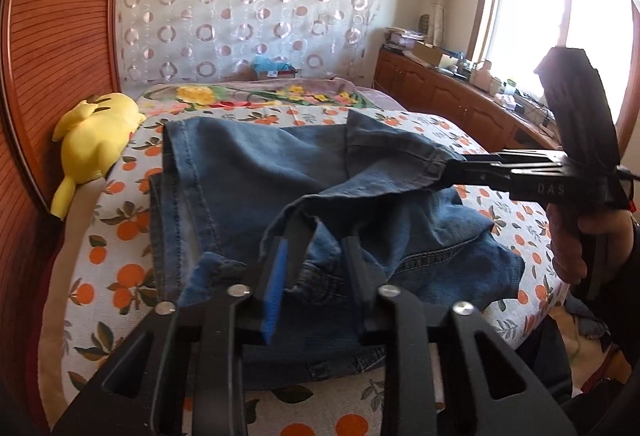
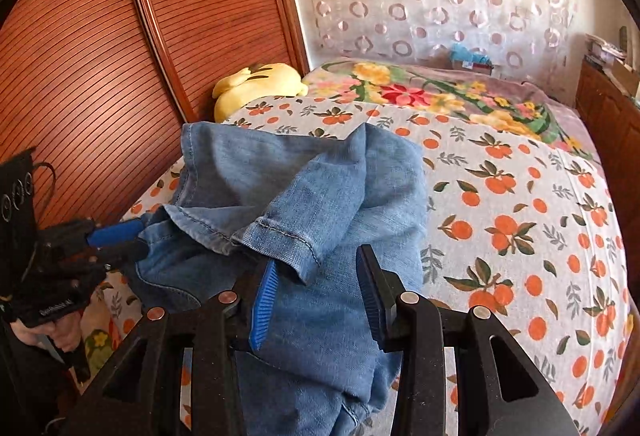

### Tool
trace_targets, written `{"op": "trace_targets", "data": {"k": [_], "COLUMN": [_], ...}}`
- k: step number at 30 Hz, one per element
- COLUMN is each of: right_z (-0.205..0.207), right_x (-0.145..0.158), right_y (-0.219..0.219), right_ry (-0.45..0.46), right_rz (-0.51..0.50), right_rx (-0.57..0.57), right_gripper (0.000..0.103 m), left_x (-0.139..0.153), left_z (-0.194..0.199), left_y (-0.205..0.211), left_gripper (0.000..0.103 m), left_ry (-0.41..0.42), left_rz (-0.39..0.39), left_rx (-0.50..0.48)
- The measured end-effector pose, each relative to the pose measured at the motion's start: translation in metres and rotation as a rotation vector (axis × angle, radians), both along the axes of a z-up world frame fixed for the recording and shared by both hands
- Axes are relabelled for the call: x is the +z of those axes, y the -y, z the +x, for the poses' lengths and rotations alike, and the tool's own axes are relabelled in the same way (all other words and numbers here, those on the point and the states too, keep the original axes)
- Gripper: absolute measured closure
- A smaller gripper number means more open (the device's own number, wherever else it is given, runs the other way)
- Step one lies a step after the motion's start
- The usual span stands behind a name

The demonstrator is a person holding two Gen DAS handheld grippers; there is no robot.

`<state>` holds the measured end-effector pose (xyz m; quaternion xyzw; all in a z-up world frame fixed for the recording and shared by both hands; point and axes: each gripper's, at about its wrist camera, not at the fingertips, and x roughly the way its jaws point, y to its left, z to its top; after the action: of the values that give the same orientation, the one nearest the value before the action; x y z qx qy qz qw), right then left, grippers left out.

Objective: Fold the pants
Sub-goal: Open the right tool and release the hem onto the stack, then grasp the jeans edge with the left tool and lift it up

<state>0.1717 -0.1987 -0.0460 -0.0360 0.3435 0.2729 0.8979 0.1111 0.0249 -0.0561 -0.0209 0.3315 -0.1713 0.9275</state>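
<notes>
Pants: blue denim jeans [image 1: 248, 172] lie across the near half of the bed [image 2: 520, 196], on the orange-print sheet, bunched and only partly doubled over

Left gripper [image 1: 320, 256]: in its own view the jaws are narrowed around a ridge of denim near the hem; in the right wrist view its tips [image 2: 136, 240] bite the cloth edge, so it looks clamped on the fabric

Right gripper [image 2: 316, 276]: jaws part open in its own view, hem cuff draped over the left pad; in the left wrist view its tips [image 1: 452, 168] pinch the cuff, so it appears to have hold of the jeans

Hems: both leg ends are raised off the pile and carried toward the near edge

Done so far: I judge the legs are being brought over the seat, first fold under way

Left to do: lay the hems down flat, smooth the wrinkles, probably fold once more

Nearby: yellow plush toy [image 1: 92, 132] by the wooden headboard [image 2: 100, 56], clear of the work
</notes>
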Motion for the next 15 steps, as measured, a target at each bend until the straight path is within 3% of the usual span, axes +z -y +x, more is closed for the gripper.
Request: {"op": "trace_targets", "data": {"k": [2,3,4,6,15], "right_z": [0.002,0.003,0.006,0.01,0.045], "right_x": [0.004,0.006,0.008,0.016,0.072], "right_y": [-0.004,-0.008,-0.01,-0.016,-0.058], "right_ry": [-0.007,-0.007,-0.006,0.012,0.122], "right_rz": [-0.003,-0.013,-0.019,-0.019,-0.018], "right_rx": [0.022,0.032,0.038,0.058,0.165], "right_gripper": [0.078,0.092,0.096,0.099,0.101], "left_x": [-0.002,-0.003,-0.004,-0.003,0.007], "left_z": [0.001,0.001,0.0,-0.001,-0.04], "left_y": [0.0,0.001,0.001,0.001,-0.014], "left_gripper": [0.083,0.089,0.092,0.097,0.098], "left_ry": [-0.004,-0.007,-0.011,-0.011,0.031], "left_rz": [-0.001,0.001,0.001,-0.009,-0.122], "left_rx": [-0.004,-0.006,-0.012,-0.018,-0.012]}}
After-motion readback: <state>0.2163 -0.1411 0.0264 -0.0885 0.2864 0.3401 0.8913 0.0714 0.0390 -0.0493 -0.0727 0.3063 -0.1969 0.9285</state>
